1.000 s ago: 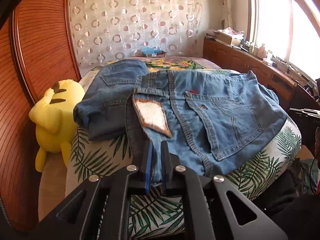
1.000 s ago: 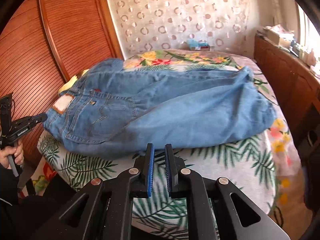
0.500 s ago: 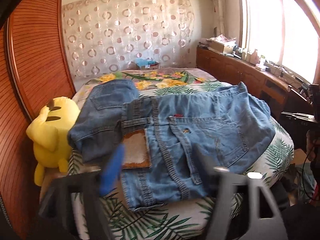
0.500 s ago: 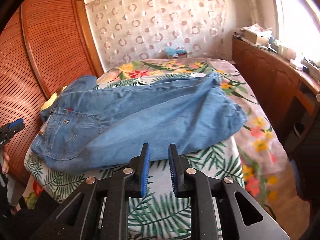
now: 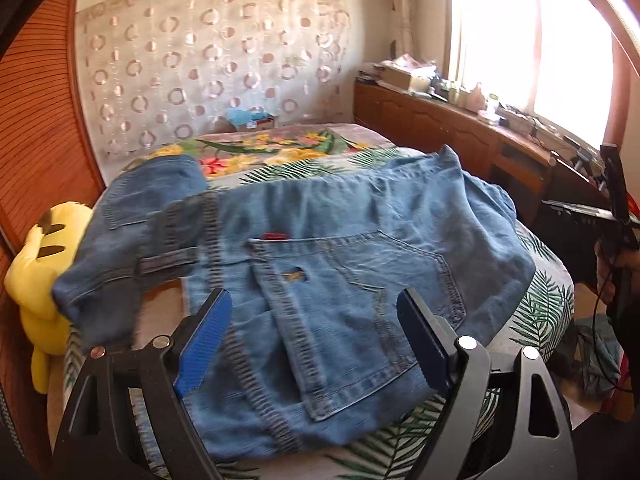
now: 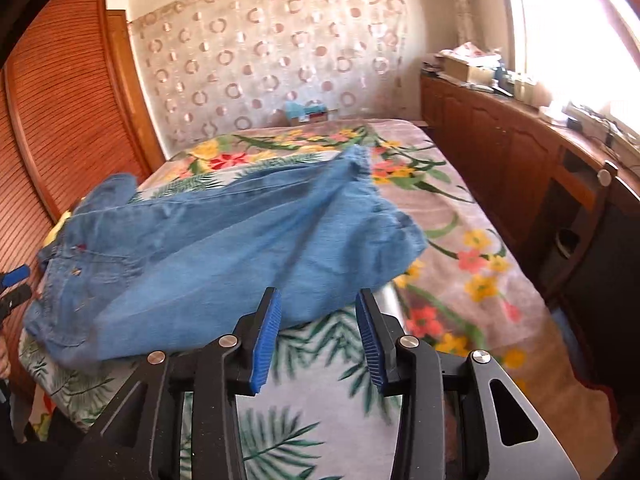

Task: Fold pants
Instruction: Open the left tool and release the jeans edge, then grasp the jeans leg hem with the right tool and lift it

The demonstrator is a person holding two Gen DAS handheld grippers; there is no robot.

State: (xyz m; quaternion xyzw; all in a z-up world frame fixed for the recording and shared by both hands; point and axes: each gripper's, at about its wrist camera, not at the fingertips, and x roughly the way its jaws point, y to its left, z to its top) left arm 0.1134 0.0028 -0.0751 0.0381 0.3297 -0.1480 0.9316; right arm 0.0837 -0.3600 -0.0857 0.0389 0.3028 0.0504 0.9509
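left hand-held gripper [image 5: 316, 340]: we find its jaws spread wide, nothing between the blue pads, at the bottom of the left wrist view over the waistband end of the pants [image 5: 328, 264]. right hand-held gripper [image 6: 318, 336]: jaws partly apart, having just been opening, nothing gripped; through the gap we see the near edge of the denim and the leaf-print bed [image 6: 312, 432] cover below. we note the pants lie across the bed, back pocket up, filling the centre of the left wrist view, and running from lower left to centre in the right wrist view. a second denim piece [image 5: 132, 232] lies at the left of the left wrist view, touching them. a yellow plush toy [image 5: 36, 280] sits at the far left edge, against the wooden panel.
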